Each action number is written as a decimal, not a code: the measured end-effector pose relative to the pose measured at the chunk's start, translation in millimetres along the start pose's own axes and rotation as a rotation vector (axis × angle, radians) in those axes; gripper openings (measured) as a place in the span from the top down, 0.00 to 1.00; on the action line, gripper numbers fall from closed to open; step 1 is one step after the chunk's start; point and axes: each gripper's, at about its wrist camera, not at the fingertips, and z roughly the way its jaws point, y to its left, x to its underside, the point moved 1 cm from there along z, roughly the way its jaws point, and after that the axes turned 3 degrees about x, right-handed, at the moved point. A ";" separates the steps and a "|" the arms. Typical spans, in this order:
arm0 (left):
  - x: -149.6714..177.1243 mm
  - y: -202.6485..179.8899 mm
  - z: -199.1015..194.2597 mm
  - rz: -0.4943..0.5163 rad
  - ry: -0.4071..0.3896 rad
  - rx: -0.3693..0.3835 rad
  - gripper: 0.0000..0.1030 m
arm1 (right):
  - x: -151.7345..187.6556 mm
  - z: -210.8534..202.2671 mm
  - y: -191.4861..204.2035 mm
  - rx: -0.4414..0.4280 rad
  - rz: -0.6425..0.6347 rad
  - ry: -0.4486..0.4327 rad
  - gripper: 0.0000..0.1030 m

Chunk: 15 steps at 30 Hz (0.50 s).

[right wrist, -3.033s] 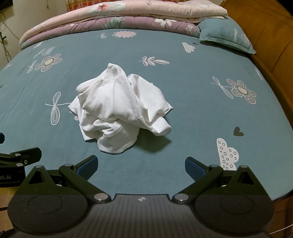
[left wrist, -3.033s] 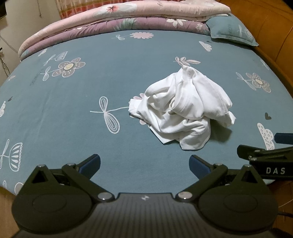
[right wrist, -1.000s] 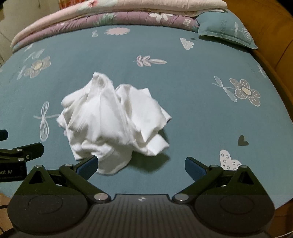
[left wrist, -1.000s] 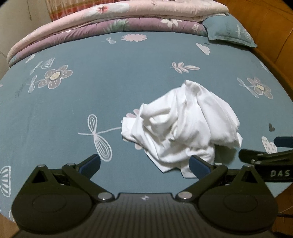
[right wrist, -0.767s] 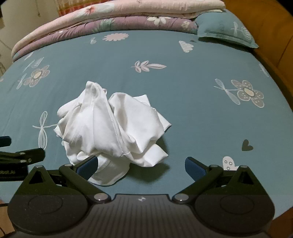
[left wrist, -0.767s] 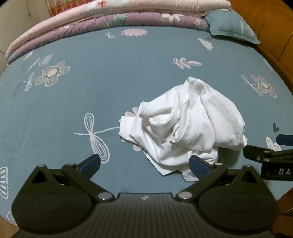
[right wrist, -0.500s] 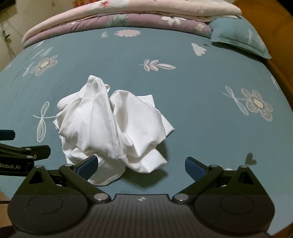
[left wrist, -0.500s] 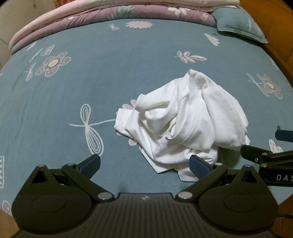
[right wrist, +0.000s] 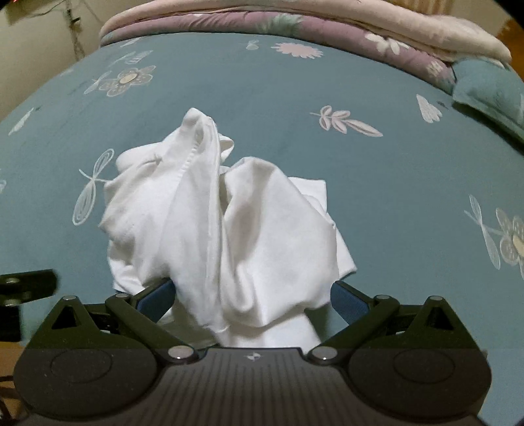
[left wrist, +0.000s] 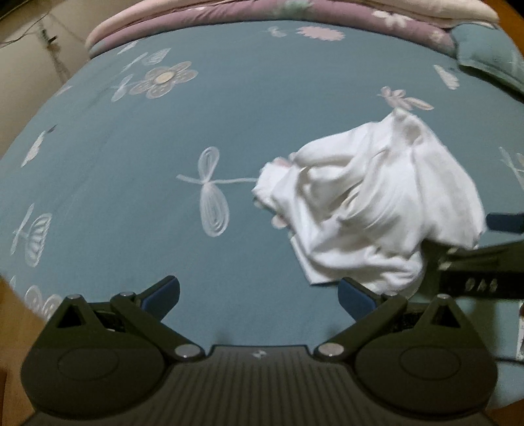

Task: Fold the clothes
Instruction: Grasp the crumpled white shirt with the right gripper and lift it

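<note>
One crumpled white garment (right wrist: 229, 229) between two fingers (right wrist: 154, 300).

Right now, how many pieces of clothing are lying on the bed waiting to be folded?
1 that I can tell: a crumpled white garment on the teal bedsheet, between the open fingers of the right gripper. The heap could hide a second piece inside.

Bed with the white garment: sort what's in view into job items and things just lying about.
Part of the job:
- crumpled white garment
- right hand-held gripper, open, its fingers on either side of the garment's near edge
- left hand-held gripper, open over bare sheet
- teal bedsheet, the folding surface

Just lying about:
- folded quilts at the far edge
- teal pillow
</note>
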 end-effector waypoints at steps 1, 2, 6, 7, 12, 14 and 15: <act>1.5 1.0 -0.2 -0.010 0.006 -0.008 0.01 | -0.2 1.5 -4.5 0.005 -0.005 -0.004 0.00; 2.1 1.6 -1.5 -0.019 0.007 -0.011 0.01 | -0.4 1.5 -11.7 0.021 0.001 -0.009 0.00; 0.9 -0.8 -10.6 -0.016 -0.013 -0.002 0.01 | -1.9 0.0 -43.8 0.119 0.038 -0.035 0.00; 0.4 -2.3 -12.9 -0.004 -0.026 -0.002 0.01 | -2.4 -0.7 -52.2 0.149 0.049 -0.044 0.00; -6.4 -9.0 -8.1 0.042 -0.047 0.025 0.01 | -3.5 -2.0 -80.4 0.236 0.096 -0.030 0.00; -8.3 -10.4 -4.7 0.055 -0.051 0.044 0.01 | -1.5 -7.3 -81.3 0.227 0.091 -0.038 0.00; -9.1 -10.6 -3.1 0.061 -0.052 0.054 0.01 | -0.7 -11.5 -80.2 0.203 0.096 -0.046 0.00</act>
